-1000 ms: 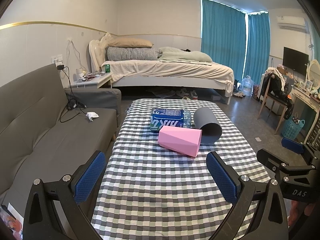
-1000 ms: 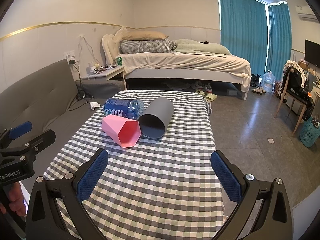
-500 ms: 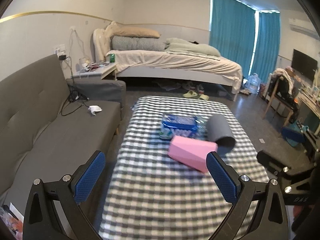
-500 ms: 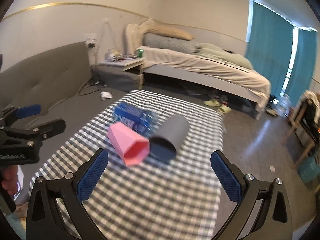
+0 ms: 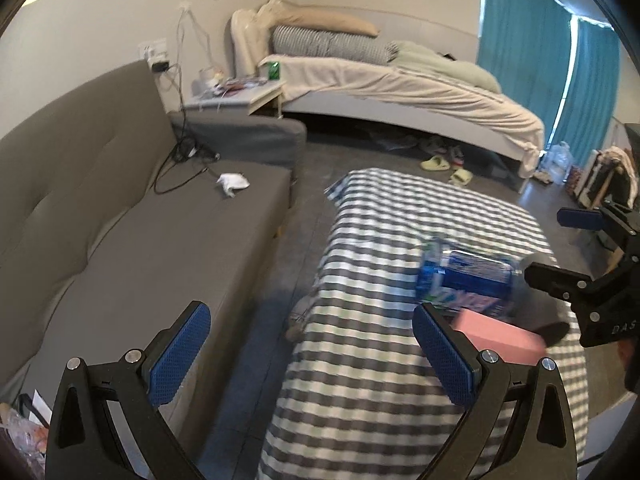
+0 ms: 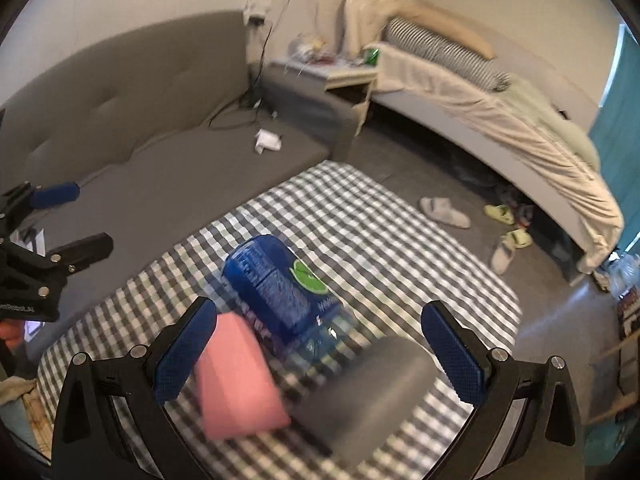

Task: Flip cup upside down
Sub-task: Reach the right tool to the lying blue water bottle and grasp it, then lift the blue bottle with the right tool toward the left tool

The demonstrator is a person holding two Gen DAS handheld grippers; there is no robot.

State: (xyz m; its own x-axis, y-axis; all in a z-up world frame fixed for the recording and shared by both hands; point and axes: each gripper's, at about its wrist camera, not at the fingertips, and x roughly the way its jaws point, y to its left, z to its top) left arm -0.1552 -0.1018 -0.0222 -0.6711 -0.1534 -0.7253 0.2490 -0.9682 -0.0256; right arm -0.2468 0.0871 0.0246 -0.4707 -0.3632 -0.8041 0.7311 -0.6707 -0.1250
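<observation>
Two cups lie on their sides on the checked tablecloth (image 6: 360, 232). The pink faceted cup (image 6: 236, 380) and the grey round cup (image 6: 368, 392) rest side by side in front of a blue-labelled water bottle (image 6: 276, 284). My right gripper (image 6: 320, 352) is open and close over them, with both cups between its fingers, touching neither. My left gripper (image 5: 312, 354) is open at the table's left edge and holds nothing. In the left wrist view the pink cup (image 5: 500, 338) sits behind its right finger, and the right gripper (image 5: 568, 248) hides most of the grey cup.
A grey sofa (image 5: 140, 240) runs along the table's left side, with a narrow strip of floor between them. A bed (image 6: 500, 112) and a bedside table (image 6: 340, 76) stand beyond. Slippers (image 6: 444, 212) lie on the floor past the table's far end.
My right gripper has moved forward and down over the two cups. My left gripper has swung left towards the sofa side. The cups and bottle have stayed in place.
</observation>
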